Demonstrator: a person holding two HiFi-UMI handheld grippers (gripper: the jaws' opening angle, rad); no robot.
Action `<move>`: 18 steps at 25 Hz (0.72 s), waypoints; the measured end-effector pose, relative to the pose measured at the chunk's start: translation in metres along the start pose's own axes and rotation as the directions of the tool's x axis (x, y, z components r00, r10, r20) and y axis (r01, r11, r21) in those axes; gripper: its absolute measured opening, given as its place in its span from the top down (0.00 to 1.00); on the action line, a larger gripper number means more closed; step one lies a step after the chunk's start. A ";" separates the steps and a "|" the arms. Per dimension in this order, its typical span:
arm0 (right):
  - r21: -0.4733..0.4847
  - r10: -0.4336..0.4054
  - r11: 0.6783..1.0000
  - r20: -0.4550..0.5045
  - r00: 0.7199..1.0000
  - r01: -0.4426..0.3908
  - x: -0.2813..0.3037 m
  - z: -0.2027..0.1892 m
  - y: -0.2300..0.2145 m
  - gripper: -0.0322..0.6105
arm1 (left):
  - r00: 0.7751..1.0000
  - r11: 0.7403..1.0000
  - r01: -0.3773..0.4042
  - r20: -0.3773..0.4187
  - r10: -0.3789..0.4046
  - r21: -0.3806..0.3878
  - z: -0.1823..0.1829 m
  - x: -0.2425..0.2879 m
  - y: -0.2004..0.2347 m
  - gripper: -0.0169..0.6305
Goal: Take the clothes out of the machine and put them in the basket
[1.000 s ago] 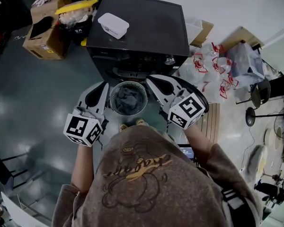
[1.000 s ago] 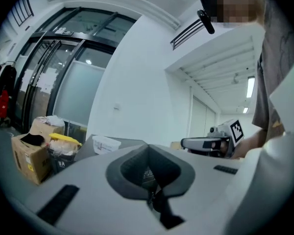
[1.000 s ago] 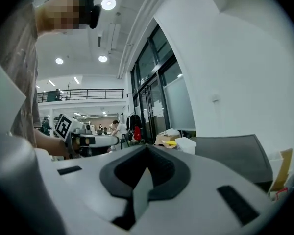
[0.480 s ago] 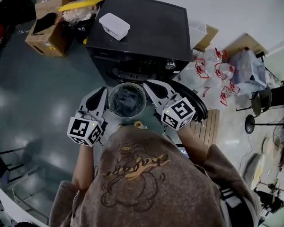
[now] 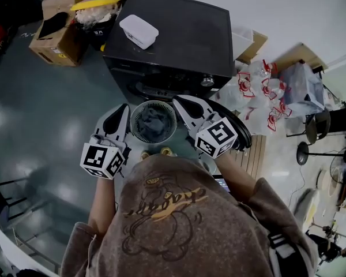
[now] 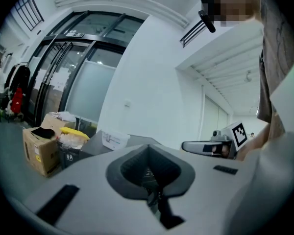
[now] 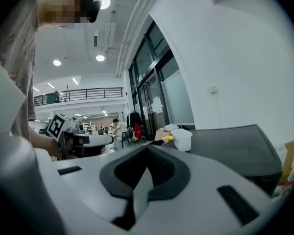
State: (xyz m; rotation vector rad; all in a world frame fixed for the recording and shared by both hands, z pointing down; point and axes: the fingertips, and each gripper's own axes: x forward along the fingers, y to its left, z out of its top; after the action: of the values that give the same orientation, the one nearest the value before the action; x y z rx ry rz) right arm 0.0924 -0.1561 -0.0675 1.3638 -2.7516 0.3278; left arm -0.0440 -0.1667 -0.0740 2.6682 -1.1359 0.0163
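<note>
A round grey basket [image 5: 135,112] stands on the floor in front of the black washing machine [image 5: 179,33], with dark grey clothes [image 5: 154,121] lying in it. My left gripper [image 5: 122,109] hangs just left of the basket, jaws shut and empty. On the basket's right side is my right gripper [image 5: 181,101], also shut with nothing in it. The machine's round door [image 5: 237,133] stands open behind the right gripper. The drum opening is hidden. In the left gripper view the right gripper [image 6: 210,147] shows beside the machine top; the right gripper view shows the left gripper [image 7: 83,143].
A white lidded box [image 5: 138,30] sits on the machine's top. Cardboard boxes [image 5: 57,33] and a yellow-lidded bin [image 5: 95,7] stand to the machine's left. Plastic bags [image 5: 265,88] lie on the floor to its right. The person's shoes [image 5: 155,153] are just behind the basket.
Both grippers have come down a little on either side of the basket, the right one drawing slightly closer to its rim. Both stay shut and empty.
</note>
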 end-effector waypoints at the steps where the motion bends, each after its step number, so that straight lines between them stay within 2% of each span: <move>1: -0.004 0.004 1.000 0.001 1.000 -0.004 0.002 0.001 0.000 0.95 | 1.000 1.000 -0.002 0.001 0.002 0.000 0.001 0.000 0.001 0.97; 18: -0.035 0.048 0.998 -0.026 0.999 -0.049 0.012 0.006 -0.004 0.95 | 1.000 1.000 -0.010 -0.011 0.009 -0.012 0.000 0.004 0.001 0.97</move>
State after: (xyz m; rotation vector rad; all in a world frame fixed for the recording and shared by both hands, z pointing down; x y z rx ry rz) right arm 0.0890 -0.1690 -0.0707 1.2777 -2.7597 0.2950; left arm -0.0424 -0.1701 -0.0729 2.6490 -1.1418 0.0261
